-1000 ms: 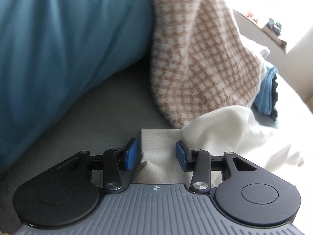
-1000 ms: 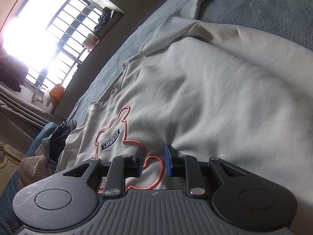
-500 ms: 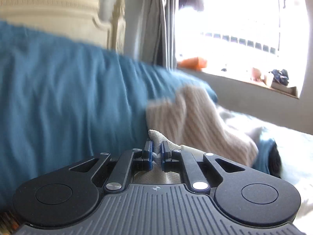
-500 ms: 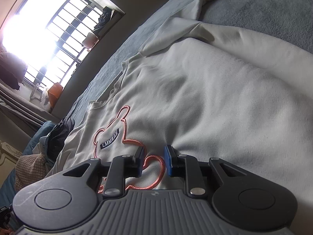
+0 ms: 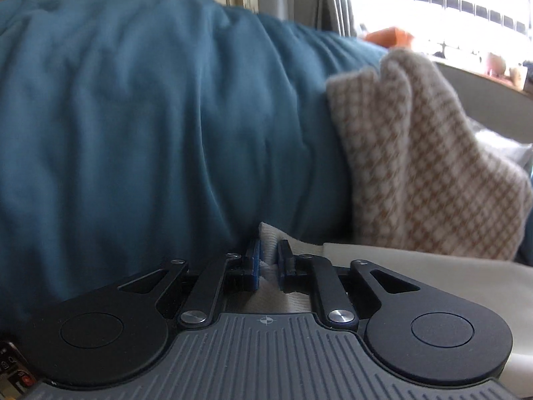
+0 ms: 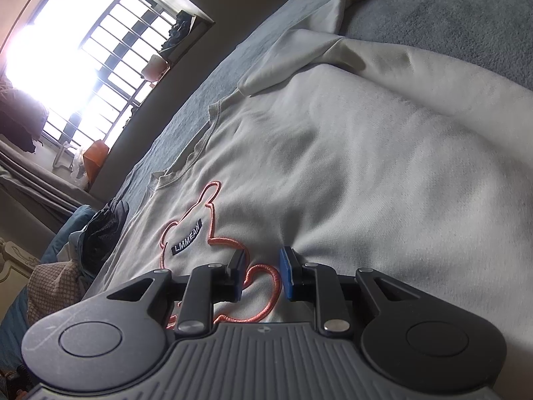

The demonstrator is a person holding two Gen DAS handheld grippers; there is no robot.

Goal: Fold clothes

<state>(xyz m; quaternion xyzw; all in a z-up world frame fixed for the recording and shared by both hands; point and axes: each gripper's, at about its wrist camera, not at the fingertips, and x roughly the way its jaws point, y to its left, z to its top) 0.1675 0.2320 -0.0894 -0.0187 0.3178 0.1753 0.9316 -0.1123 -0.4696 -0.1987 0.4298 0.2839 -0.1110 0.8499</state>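
Observation:
A cream sweatshirt point(image 6: 349, 166) with a red bear outline and an "LMMEAN" patch lies spread on the grey bed point(image 6: 449, 16). My left gripper point(image 5: 268, 260) is shut on the sweatshirt's ribbed cuff point(image 5: 268, 233) and holds it lifted in front of a blue duvet point(image 5: 133, 116). My right gripper point(image 6: 263, 271) is open, its fingers resting on the sweatshirt's front at the bear outline, nothing gripped. One sleeve point(image 6: 299, 56) lies folded back at the far side.
A brown-and-white checked garment point(image 5: 416, 166) lies against the blue duvet. More clothes point(image 6: 100, 230) are piled near the headboard. A barred window point(image 6: 100, 60) and sill stand beyond the bed.
My left gripper closed on the ribbed cuff and lifted it, tilting up from the bed toward the duvet and headboard. The right gripper has stayed put on the sweatshirt.

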